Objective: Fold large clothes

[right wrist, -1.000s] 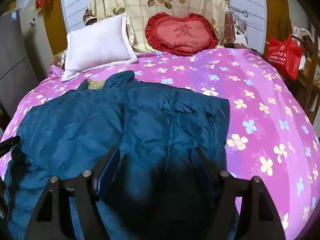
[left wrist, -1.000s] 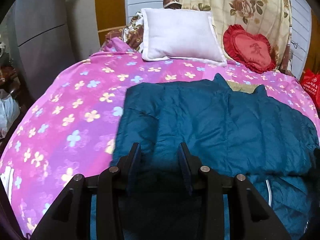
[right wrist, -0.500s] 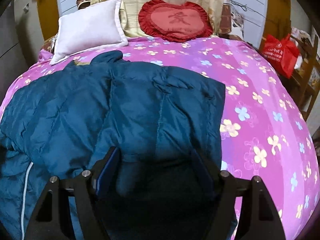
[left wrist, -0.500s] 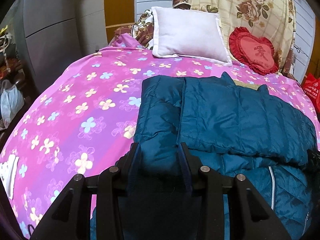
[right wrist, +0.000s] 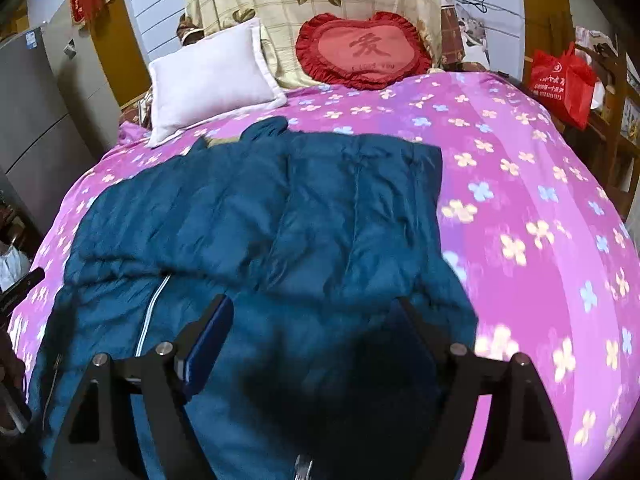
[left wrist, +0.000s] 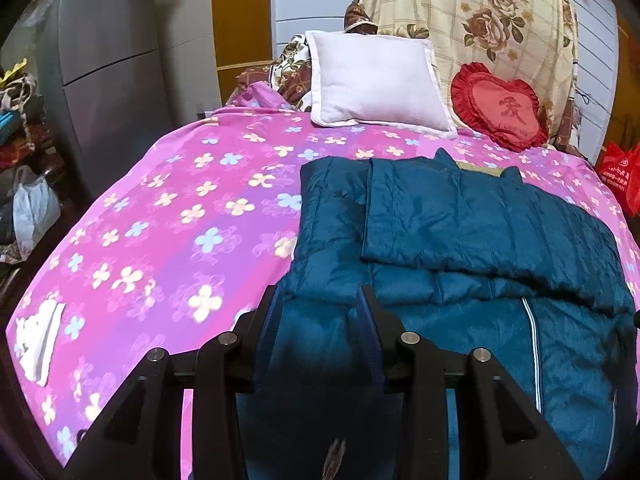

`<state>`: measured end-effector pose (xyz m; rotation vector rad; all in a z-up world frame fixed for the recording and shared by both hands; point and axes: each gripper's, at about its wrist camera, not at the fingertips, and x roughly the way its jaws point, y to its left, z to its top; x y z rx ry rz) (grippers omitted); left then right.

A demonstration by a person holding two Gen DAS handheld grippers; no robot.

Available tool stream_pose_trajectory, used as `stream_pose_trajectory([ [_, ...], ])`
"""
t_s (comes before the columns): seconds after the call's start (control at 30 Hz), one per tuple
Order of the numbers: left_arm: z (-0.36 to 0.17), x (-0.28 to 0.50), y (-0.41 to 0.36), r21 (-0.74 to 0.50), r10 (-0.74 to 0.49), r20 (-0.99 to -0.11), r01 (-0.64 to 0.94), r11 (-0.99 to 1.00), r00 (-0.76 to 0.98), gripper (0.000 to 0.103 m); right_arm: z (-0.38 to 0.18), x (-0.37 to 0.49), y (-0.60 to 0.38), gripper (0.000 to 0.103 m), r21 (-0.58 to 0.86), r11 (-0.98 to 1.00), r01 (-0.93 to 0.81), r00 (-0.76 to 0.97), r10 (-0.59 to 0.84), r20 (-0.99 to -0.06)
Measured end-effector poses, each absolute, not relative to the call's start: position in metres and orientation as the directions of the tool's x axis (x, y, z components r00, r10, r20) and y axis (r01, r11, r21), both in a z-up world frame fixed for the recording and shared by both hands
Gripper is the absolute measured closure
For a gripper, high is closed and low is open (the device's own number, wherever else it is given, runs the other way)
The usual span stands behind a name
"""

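Observation:
A dark teal quilted jacket (left wrist: 460,220) lies on the pink flowered bedcover (left wrist: 180,220), with one layer folded across its upper part and a pale zipper line (left wrist: 530,340) showing below. My left gripper (left wrist: 318,296) is shut on a bunch of the jacket's near left edge. In the right wrist view the jacket (right wrist: 280,208) spreads from the collar end down to my right gripper (right wrist: 314,304). Its jaws are opening wide over the near right edge. Fabric lies between them, but the blue pad (right wrist: 208,340) stands off it.
A white pillow (left wrist: 376,84) and a red heart cushion (right wrist: 362,52) lean at the head of the bed. A red bag (right wrist: 564,80) hangs at the right, a grey fridge (left wrist: 104,80) stands at the left. A white item (left wrist: 38,344) lies on the bed's near left corner.
Both grippers have drawn back toward the bed's near end, so the folded layer and the zipper now show. The right fingers stand wider apart than before.

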<state>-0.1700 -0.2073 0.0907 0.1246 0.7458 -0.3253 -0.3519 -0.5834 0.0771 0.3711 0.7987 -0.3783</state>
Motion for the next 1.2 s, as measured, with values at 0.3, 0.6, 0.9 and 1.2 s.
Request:
stream_pose_trajectory([
  [0.3, 0.086, -0.209, -0.176, 0.021, -0.224, -0.695, 0.331, 0.944, 0.683, 0.083, 0.077, -0.388, -0.551, 0.019, 0.164, 0.878, 0.449, 0.621, -0.174, -0.764],
  [0.6, 0.084, -0.233, -0.155, 0.030, -0.214, -0.701, 0.327, 0.944, 0.681, 0.083, 0.066, -0.408, -0.532, 0.019, 0.137, 0.882, 0.451, 0.599, -0.185, -0.779],
  [0.9, 0.090, -0.259, -0.145, 0.035, -0.225, -0.683, 0.339, 0.940, 0.695, 0.083, 0.067, -0.427, -0.514, 0.018, 0.127, 0.890, 0.438, 0.603, -0.186, -0.776],
  [1.2, 0.091, -0.278, -0.143, 0.042, -0.236, -0.673, 0.354, 0.934, 0.701, 0.083, 0.057, -0.439, -0.493, 0.016, 0.127, 0.903, 0.411, 0.598, -0.162, -0.785],
])
